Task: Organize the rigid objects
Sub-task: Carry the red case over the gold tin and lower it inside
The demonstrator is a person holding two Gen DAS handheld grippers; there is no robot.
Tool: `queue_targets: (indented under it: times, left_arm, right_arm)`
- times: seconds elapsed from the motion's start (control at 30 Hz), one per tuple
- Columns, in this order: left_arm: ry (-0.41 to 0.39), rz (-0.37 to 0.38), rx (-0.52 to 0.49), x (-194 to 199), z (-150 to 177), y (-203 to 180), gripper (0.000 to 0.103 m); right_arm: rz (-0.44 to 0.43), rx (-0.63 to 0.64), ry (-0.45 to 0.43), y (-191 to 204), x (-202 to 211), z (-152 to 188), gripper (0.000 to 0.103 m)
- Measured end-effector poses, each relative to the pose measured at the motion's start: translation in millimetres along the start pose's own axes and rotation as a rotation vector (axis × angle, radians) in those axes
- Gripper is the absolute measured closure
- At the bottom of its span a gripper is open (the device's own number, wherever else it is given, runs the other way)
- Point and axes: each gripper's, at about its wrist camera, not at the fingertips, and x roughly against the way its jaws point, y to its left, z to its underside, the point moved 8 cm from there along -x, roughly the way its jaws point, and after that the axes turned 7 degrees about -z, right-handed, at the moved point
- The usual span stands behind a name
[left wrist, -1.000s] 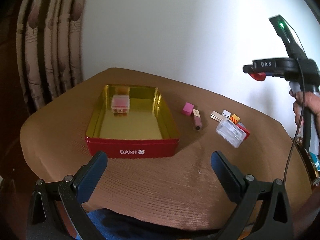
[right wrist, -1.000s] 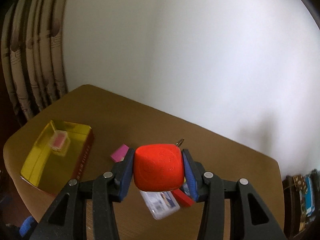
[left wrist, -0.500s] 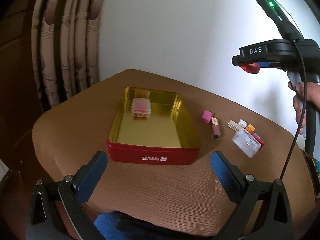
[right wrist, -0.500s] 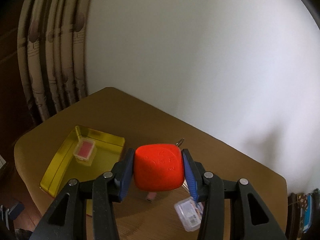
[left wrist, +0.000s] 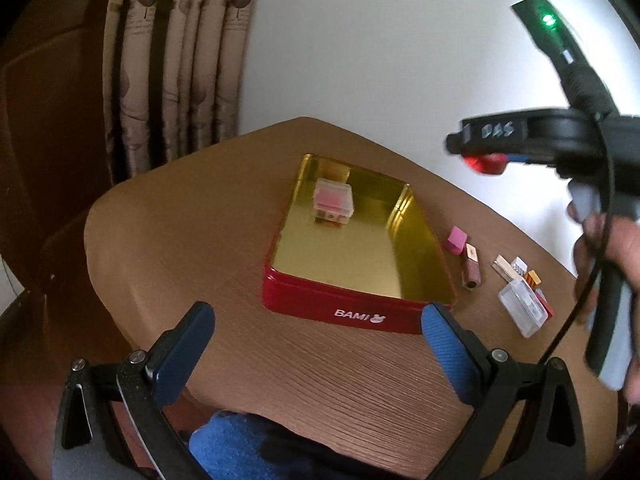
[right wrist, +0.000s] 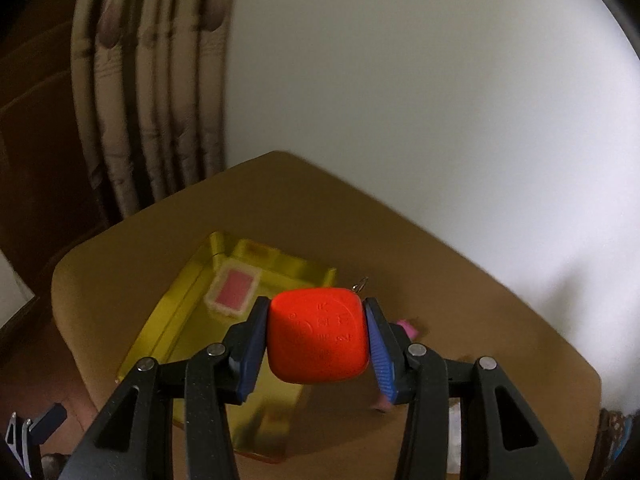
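A red tin [left wrist: 352, 312] with a gold inside sits on the brown table; it also shows in the right wrist view [right wrist: 160, 340]. A clear box with a pink insert [left wrist: 334, 202] lies in its far end, also seen from the right wrist [right wrist: 234, 288]. My right gripper [right wrist: 318, 340] is shut on a rounded orange-red block [right wrist: 318, 334], held high above the tin's right side; it shows in the left wrist view [left wrist: 486, 162]. My left gripper [left wrist: 316, 340] is open and empty, near the tin's front wall.
Right of the tin lie a pink block [left wrist: 457, 239], a lipstick tube [left wrist: 471, 266], a clear plastic case [left wrist: 523, 309] and several small pieces [left wrist: 516, 270]. A curtain [left wrist: 176, 80] hangs at the back left. A white wall stands behind the table.
My right gripper has carried the orange-red block left, over the tin. My left gripper has drawn back and left, so the tin sits further right in its view.
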Motion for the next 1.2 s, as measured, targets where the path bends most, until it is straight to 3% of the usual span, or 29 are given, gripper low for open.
queue_targets:
  times: [0.23,0.47,0.73,1.2]
  left_arm:
    - [0.023,-0.044,0.034,-7.0,0.7,15.0,0.001]
    - [0.052,-0.061,0.039,-14.4,4.0,18.9,0.001]
    - [0.082,-0.067,0.052,-23.0,9.2,21.1,0.001]
    - [0.093,-0.069,0.058,-24.8,10.7,24.2,0.001]
  right_arm:
    - [-0.15,0.081,0.093,47.5,-44.1,31.0,0.056]
    - [-0.231,0.134,0.178,81.8,-85.0,60.2,0.056]
    - [-0.278,0.146,0.223,100.5,-119.0,70.1,0.056]
    - [-0.32,0.104,0.246,96.9,-132.3,84.1,0.056]
